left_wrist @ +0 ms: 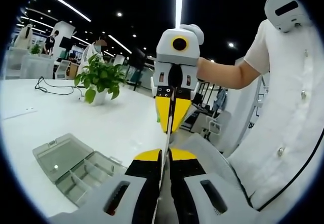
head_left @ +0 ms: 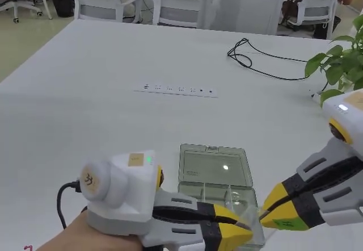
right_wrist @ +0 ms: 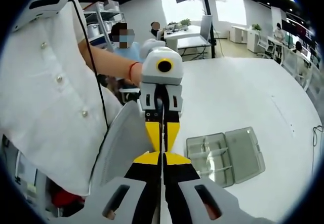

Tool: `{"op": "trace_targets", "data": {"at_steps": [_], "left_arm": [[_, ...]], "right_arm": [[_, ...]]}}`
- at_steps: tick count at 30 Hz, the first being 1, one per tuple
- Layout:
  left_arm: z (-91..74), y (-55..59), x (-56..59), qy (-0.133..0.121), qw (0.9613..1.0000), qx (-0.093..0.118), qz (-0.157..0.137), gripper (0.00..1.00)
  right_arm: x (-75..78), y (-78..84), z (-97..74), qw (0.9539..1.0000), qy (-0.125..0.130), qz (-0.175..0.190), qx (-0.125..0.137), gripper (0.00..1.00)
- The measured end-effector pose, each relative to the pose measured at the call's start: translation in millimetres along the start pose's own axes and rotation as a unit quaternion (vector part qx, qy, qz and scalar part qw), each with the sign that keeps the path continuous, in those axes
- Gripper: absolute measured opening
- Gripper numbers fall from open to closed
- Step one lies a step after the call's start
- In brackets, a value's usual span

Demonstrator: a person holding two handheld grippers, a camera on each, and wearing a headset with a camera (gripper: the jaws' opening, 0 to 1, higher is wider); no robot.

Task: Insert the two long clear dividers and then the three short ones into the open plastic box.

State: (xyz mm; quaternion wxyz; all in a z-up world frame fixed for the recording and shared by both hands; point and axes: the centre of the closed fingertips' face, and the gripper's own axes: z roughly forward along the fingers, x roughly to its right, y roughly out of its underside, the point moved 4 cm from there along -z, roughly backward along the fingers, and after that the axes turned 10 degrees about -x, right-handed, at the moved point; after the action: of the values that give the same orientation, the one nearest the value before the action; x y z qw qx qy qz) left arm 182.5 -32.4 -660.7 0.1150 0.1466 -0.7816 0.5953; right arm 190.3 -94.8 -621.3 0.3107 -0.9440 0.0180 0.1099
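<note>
Pinches a thin clear plastic divider strip (left_wrist: 167,142) edge-on between both tools. Left hand-held gripper (head_left: 245,233), yellow-tipped, lower middle of the head view, jaws closed on one end. Right hand-held gripper (head_left: 265,217), lower right, jaws closed on the other end, tips nearly meeting. Just behind, partly under the tips, open clear plastic box (head_left: 195,174) on the white desk (head_left: 102,63), lid laid flat on the far side, partitions already in the tray half. Mid-frame, white power strip (head_left: 178,90). Upper right, looped black cable (head_left: 255,55) and green leafy plant (head_left: 340,63). Along the top edge, pale chairs (head_left: 238,9).
</note>
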Motion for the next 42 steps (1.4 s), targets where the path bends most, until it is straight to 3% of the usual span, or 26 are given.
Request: {"op": "trace_targets", "data": {"at_steps": [15, 21, 28, 35, 42], "left_arm": [[-10.6, 11.0, -10.9, -0.046, 0.9987, -0.02, -0.007, 0.17], [-17.7, 18.1, -17.0, -0.07, 0.997, -0.033, -0.007, 0.25], [-27.8, 26.1, -26.4, -0.101, 0.9939, -0.043, -0.013, 0.35], [-38.8, 38.4, -36.3, -0.131, 0.9893, -0.064, -0.014, 0.45], [-47.7, 47.0, -46.6, -0.159, 0.9845, -0.071, -0.022, 0.59]], "right_arm": [[10.1, -0.8, -3.7, 0.9996, 0.027, 0.003, 0.006, 0.03], [20.8, 2.0, -6.4, 0.9989, 0.047, 0.007, 0.006, 0.03], [34.2, 6.3, -5.2, 0.9983, 0.058, 0.006, 0.001, 0.03], [47.8, 4.5, 3.8, 0.9973, 0.074, 0.004, -0.007, 0.03], [65.2, 6.0, 16.0, 0.9962, 0.086, 0.004, -0.011, 0.03]]}}
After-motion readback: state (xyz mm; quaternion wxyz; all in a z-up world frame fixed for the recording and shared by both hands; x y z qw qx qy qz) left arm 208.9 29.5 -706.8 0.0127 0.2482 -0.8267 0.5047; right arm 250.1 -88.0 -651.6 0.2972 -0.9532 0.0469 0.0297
